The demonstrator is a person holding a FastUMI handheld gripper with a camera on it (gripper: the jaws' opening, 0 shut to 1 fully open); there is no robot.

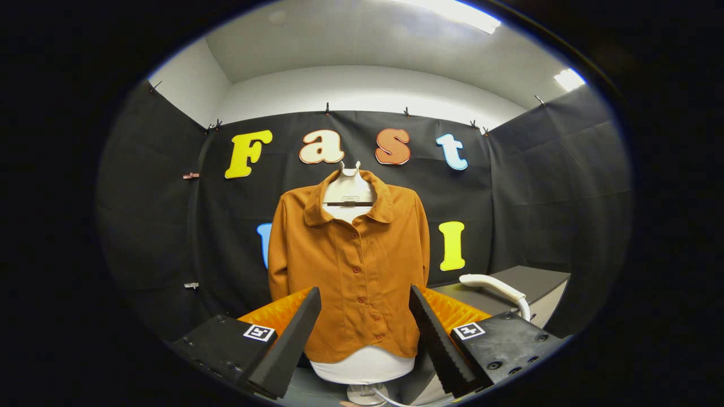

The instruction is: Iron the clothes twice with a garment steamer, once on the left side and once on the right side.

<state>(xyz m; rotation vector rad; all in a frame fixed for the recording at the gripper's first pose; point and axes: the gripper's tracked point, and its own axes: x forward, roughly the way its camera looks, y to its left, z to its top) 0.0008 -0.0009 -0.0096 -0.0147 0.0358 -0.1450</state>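
A booth hung with black cloth (158,226) under a white ceiling closes the scene in on three sides, which keeps the backdrop plain behind the work. Against the back wall stands a pale mannequin torso (362,366) on a stand, and it wears the task's garment, a rust-orange button-up shirt (353,265), buttoned down the front with the collar spread; dressed on the form like this, the cloth hangs flat and upright, so both the left and right halves are presented for a pass. To the right, a dark grey surface (537,282) sits beside the mannequin, and on it lies the white garment steamer (493,285), handle curving down toward its near end with a cord trailing off, placed where it looks easy to pick up. The tongs (365,339) point straight at the shirt's lower front from a short way back, fingers spread wide apart and released, nothing between them but the view of the hem. By my reading no ironing has begun: the steamer is untouched, so the first step is to swing right and grasp its handle.
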